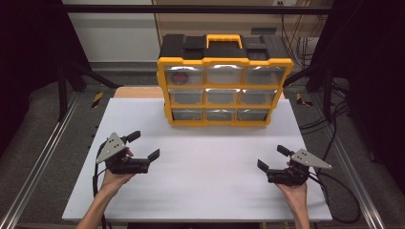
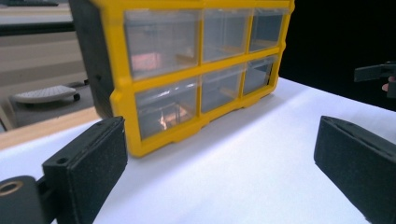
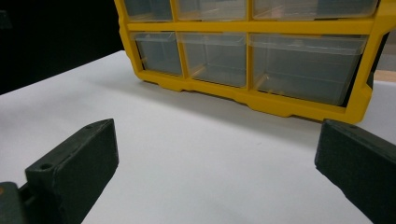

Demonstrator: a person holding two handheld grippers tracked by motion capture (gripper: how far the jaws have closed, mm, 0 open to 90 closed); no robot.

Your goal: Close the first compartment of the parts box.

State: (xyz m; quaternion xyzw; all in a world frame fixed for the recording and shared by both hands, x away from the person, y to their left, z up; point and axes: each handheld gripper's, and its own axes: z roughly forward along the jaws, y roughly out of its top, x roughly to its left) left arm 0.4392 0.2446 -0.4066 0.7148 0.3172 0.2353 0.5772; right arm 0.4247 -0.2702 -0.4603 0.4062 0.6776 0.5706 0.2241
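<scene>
White tabletop [image 1: 200,157] between open tools

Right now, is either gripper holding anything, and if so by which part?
Nothing is held. The left gripper and the right gripper both have open jaws with only bare white table between them, well short of the yellow drawer cabinet.
</scene>
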